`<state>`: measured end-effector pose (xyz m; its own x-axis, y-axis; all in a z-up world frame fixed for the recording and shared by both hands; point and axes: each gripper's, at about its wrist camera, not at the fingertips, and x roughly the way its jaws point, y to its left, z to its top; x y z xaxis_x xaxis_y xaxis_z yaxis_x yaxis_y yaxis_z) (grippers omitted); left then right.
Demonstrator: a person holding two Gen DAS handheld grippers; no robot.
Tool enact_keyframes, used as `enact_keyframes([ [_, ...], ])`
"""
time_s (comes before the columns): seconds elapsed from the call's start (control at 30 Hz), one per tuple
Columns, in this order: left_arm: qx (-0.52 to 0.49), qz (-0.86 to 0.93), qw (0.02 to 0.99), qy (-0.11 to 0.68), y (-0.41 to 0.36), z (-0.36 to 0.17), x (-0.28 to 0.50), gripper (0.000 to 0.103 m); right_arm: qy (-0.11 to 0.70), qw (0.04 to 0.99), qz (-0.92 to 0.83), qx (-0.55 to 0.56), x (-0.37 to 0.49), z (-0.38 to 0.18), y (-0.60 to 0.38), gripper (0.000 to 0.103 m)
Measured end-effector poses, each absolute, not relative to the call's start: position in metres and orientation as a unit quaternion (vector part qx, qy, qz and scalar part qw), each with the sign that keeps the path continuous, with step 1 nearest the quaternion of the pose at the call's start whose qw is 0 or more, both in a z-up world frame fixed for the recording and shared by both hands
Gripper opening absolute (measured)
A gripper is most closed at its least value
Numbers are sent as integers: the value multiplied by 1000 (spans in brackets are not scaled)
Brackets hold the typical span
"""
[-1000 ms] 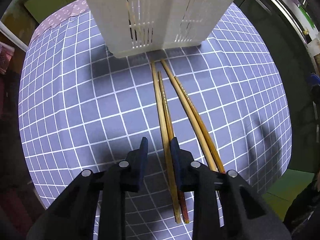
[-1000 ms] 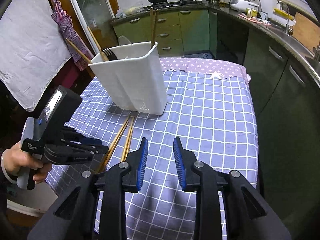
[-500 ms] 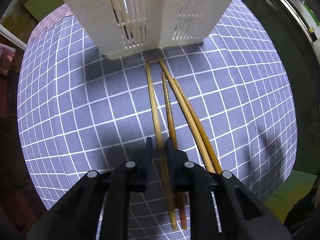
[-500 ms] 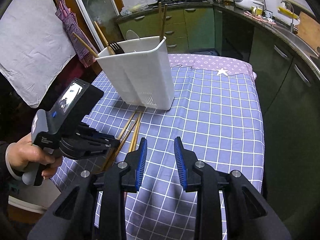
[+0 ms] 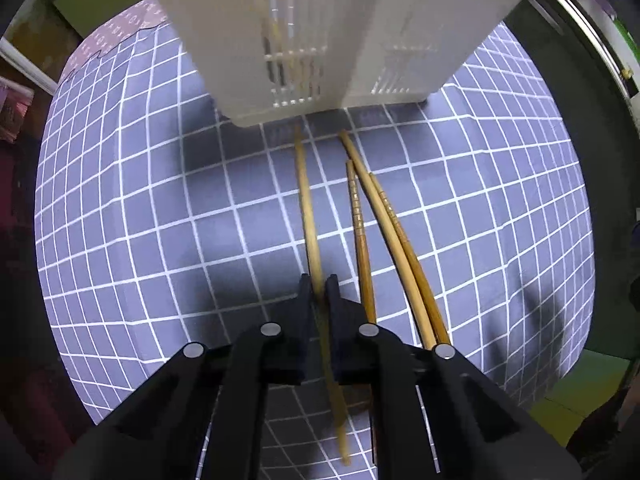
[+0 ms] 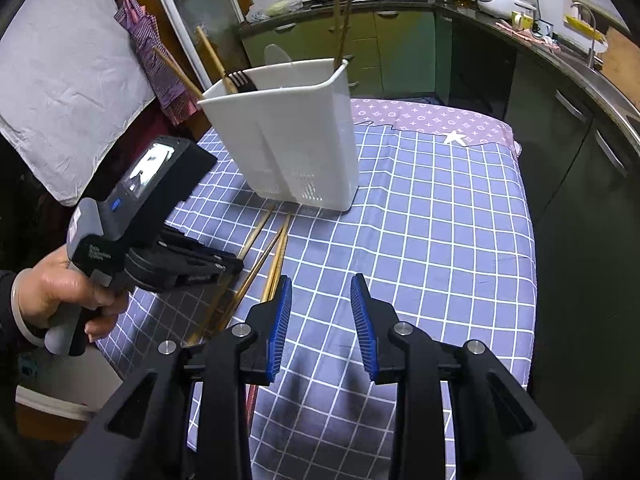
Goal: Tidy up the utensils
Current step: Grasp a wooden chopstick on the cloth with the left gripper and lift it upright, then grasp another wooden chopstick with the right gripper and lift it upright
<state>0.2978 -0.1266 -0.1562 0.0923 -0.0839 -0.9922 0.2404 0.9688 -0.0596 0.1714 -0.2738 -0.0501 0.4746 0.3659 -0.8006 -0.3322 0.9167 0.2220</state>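
— Holder and surface?
— White utensil holder [image 6: 292, 152] is standing on the checked tablecloth [image 6: 440, 216]; three chopsticks [image 5: 394, 236] are lying just before it.
— Grippers?
— Left gripper [image 5: 318, 292] is clenching one pale chopstick [image 5: 306, 204] — right gripper [image 6: 320, 320] is hanging released.

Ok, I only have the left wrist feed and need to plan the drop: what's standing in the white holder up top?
Observer: In the white holder, leaning chopsticks and a black fork sit at its left end; two upright chopsticks stand at the right end.
Operator: And the other gripper?
Observer: The right gripper is open and empty, above the checked cloth, right of the loose chopsticks.
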Motion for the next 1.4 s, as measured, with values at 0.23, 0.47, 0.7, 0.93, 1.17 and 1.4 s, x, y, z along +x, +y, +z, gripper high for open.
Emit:
enact_keyframes([
  [0.23,37,-137,798,586,-84,-102,266,7,497,843,207,-4,177,-64,-260,31],
  [0.47,28,-162,854,493,-62,-42,211,7,524,821,225,-21,186,-81,-235,31],
  [0.7,50,-168,880,442,-62,-19,174,7,574,781,242,-38,208,-104,-206,27],
  [0.93,52,-174,879,440,-59,-20,170,7,611,754,230,-76,226,-131,-181,18],
  [1.17,53,-179,878,441,-60,-20,170,7,622,744,225,-97,232,-142,-169,18],
  [1.4,55,-179,877,442,-60,-20,169,7,630,735,217,-125,230,-149,-163,17],
])
